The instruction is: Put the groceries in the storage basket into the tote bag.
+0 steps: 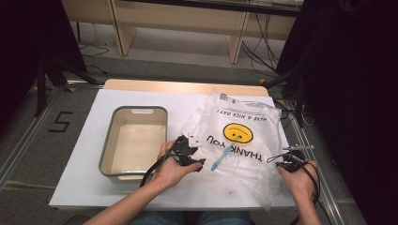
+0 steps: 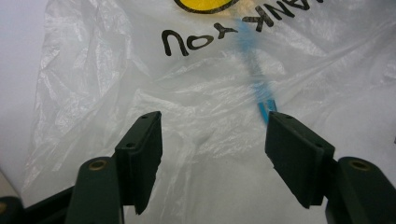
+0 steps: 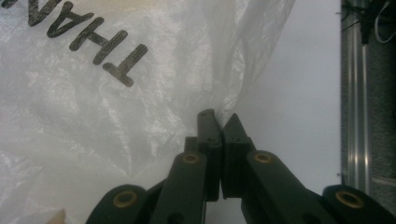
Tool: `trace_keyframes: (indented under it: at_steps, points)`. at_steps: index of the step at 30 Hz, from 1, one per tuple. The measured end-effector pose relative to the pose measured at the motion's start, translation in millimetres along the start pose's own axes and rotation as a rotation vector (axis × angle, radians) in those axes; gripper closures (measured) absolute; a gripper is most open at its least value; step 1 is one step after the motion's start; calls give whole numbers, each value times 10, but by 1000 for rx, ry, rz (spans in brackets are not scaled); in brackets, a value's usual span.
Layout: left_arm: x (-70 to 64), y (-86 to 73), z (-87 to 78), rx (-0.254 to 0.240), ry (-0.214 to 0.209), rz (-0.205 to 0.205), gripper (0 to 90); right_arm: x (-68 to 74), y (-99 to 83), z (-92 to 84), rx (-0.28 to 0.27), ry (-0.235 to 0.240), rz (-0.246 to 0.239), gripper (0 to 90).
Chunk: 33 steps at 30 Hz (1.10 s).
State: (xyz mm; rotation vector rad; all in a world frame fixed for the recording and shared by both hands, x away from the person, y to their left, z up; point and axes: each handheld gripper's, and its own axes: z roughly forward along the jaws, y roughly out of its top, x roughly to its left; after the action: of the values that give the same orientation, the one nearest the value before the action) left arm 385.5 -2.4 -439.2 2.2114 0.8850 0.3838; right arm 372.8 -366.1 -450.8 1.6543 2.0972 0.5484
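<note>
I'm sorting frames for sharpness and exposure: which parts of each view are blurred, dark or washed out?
High view: both upper corners sink into black, while the plastic bag reads evenly lit. Left gripper view: the blue item inside the bag smears soft, the jaws stay crisp. Right gripper view: the bag's edge near the right gripper bleaches toward white, though its lettering stays legible.

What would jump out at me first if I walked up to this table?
Probably the crinkled clear plastic bag spread over the right half of the white table, with its yellow smiley and "THANK YOU" print. Something blue lies inside it near the open left gripper, while the right gripper pinches the bag's right edge. An empty grey-rimmed tub sits to the left.
</note>
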Motion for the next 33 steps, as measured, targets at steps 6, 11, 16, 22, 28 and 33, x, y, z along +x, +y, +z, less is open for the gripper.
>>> trace_keyframes:
  at_steps: [6, 11, 16, 22, 28, 33]
  points:
    - [10, -14, 27, 15, 0, -2, 358, -30, 19, -10, -38, -42, -20, 889]
    - [7, -31, 50, 28, 10, -9, 356, -29, 27, -25, -61, -50, -23, 878]
    - [17, -51, 81, 36, 37, -26, 361, -10, 41, -91, -94, -59, -8, 751]
    - [25, -48, 109, 32, 81, -41, 353, 81, 69, -311, -149, -38, 35, 531]
    - [58, -43, 121, 31, 113, -66, 339, 202, 53, -412, -125, 61, 67, 394]
    - [52, -45, 123, 35, 106, -64, 337, 260, 56, -461, -101, 64, 69, 333]
